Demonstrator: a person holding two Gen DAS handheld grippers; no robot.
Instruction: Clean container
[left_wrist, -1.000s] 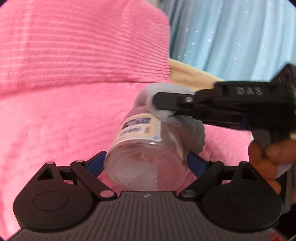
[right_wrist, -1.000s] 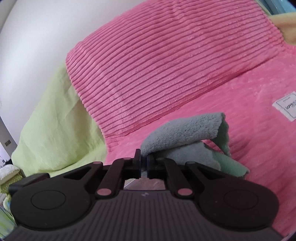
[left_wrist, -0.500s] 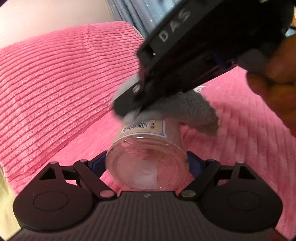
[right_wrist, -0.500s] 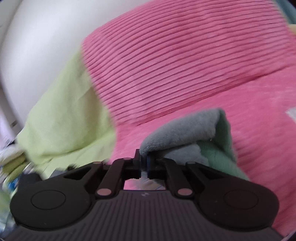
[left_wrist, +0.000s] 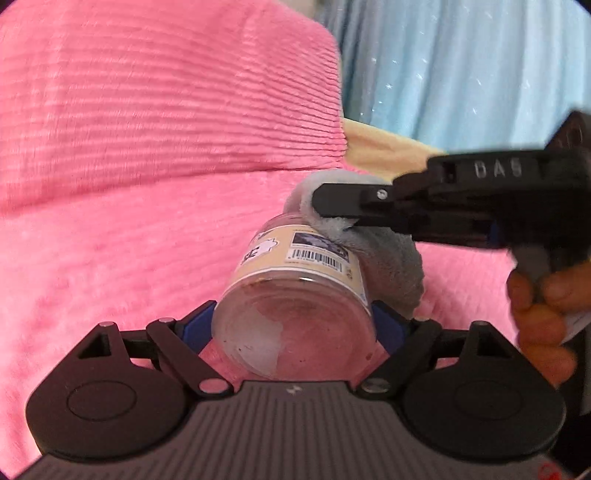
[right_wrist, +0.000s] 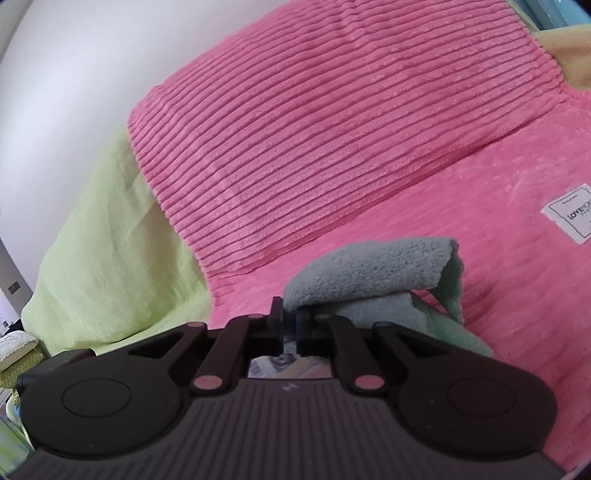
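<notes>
A clear plastic container (left_wrist: 295, 314), cylindrical with a cream barcode label, lies on its side between the blue pads of the left gripper (left_wrist: 293, 326), base toward the camera, the jaws clamped on its walls. A fluffy grey cloth (left_wrist: 384, 254) presses against its far end, pinched in the tight-closed jaws of the right gripper (left_wrist: 325, 195), which reaches in from the right in a person's hand (left_wrist: 543, 306). Behind spreads a ribbed pink corduroy cushion (left_wrist: 166, 103) on matching pink bedding (right_wrist: 461, 221) with a white sewn tag (right_wrist: 570, 212), beside a lime-green sheet (right_wrist: 110, 236) and pale blue curtain (left_wrist: 461, 66).
</notes>
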